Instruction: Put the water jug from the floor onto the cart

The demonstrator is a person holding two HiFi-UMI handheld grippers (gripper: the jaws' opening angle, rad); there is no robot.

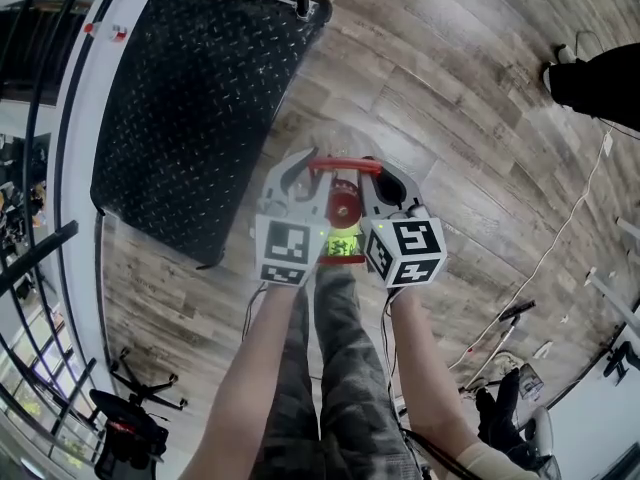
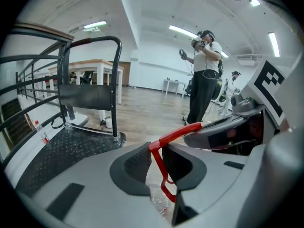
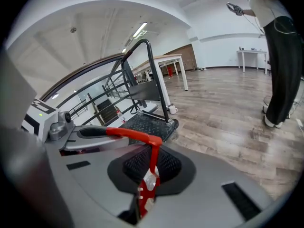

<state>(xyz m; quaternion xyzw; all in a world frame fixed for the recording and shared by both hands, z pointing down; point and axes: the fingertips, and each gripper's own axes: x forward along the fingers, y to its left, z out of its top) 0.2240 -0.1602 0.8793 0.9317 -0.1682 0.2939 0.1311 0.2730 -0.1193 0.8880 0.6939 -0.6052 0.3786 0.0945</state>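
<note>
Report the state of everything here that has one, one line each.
water jug: upright on the floor, not yet loaded.
red handle: raised, gripped near both ends.
left claw: shut on the red handle.
right claw: shut on the red handle.
cart: standing beside the water jug, no jug on its deck.

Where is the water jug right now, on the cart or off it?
Off it. In the head view the jug is beside the cart, over the wood floor. Whether it rests there or hangs lifted, cannot tell.
</note>
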